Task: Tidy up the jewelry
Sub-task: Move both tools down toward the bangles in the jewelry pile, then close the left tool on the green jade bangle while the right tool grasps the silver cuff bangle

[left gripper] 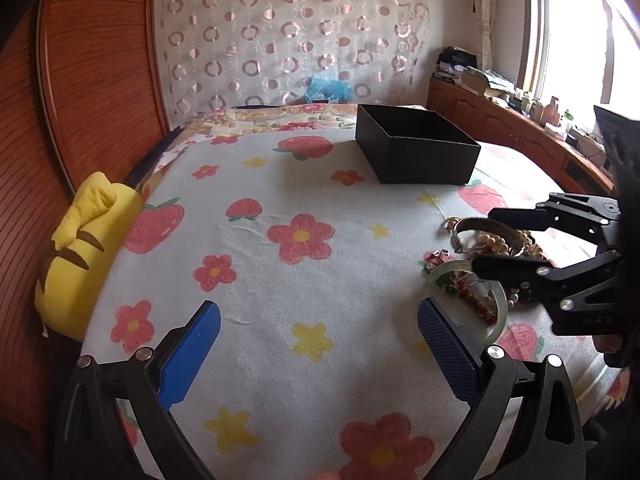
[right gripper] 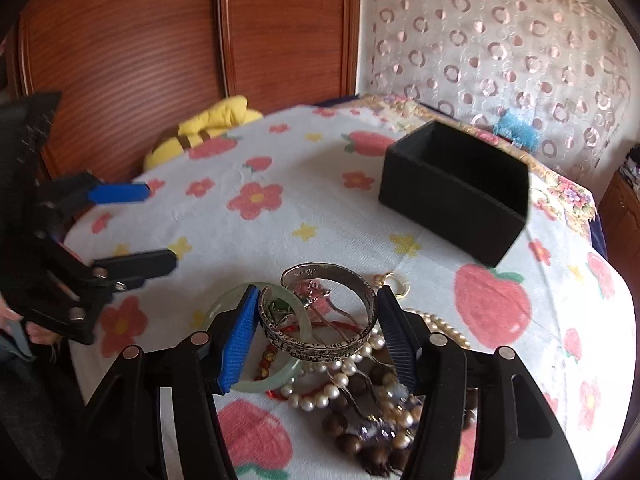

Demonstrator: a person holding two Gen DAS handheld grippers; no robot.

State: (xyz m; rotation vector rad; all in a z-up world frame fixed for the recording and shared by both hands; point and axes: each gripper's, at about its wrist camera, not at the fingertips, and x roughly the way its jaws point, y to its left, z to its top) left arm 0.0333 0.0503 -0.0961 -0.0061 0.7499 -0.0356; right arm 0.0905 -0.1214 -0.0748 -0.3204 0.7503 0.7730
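Right gripper (right gripper: 316,332) is seen straddling the engraved silver cuff bangle (right gripper: 324,316), its blue pads just beside the rim on either side; firm contact cannot be confirmed. That bangle is perched atop the jewelry heap (right gripper: 352,396), leaning on a pale jade bangle (right gripper: 256,384). Beyond and rightward, well apart, the open black box (right gripper: 456,188) is placed. Left gripper (left gripper: 320,344) is held apart, empty, farther off.
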